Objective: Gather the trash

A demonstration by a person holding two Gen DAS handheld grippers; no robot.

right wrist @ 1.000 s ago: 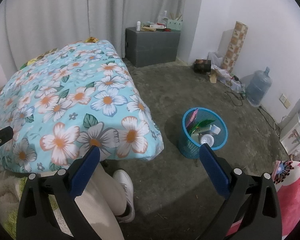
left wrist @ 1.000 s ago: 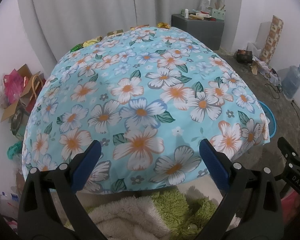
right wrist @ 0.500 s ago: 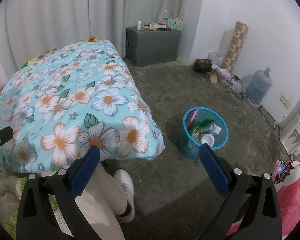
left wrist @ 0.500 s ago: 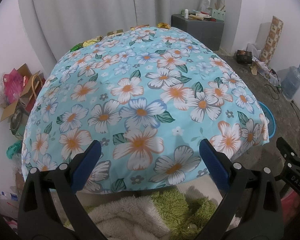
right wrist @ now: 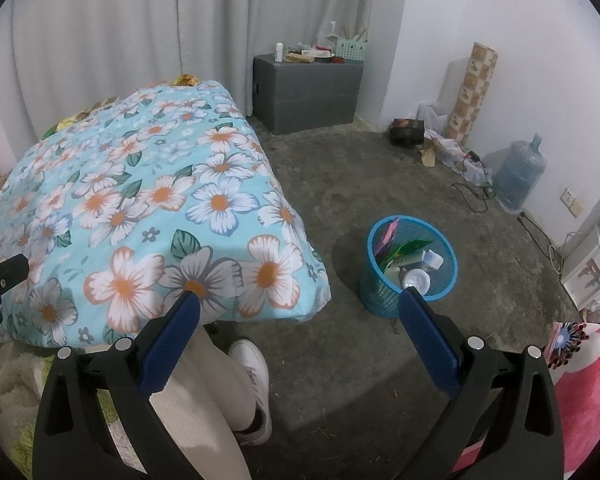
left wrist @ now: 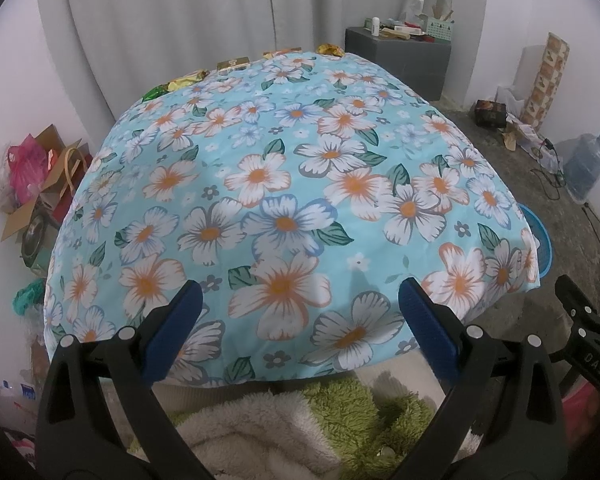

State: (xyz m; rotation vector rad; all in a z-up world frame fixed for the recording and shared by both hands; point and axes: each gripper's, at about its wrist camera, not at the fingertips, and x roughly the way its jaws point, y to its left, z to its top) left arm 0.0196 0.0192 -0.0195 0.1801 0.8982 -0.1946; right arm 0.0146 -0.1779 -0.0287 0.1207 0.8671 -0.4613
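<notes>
Trash point(left wrist: 188, 79) half-hidden beyond floral cloth point(left wrist: 284, 200); both grippers' fingers point(left wrist: 172, 332) spread, empty.

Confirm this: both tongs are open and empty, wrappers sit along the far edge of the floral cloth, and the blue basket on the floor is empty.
Wrong on one count: the blue basket is not empty. The right wrist view shows packets and small containers inside it. The rest holds: the left tongs and right tongs are open and empty, and wrappers sit along the far edge of the floral cloth.
</notes>
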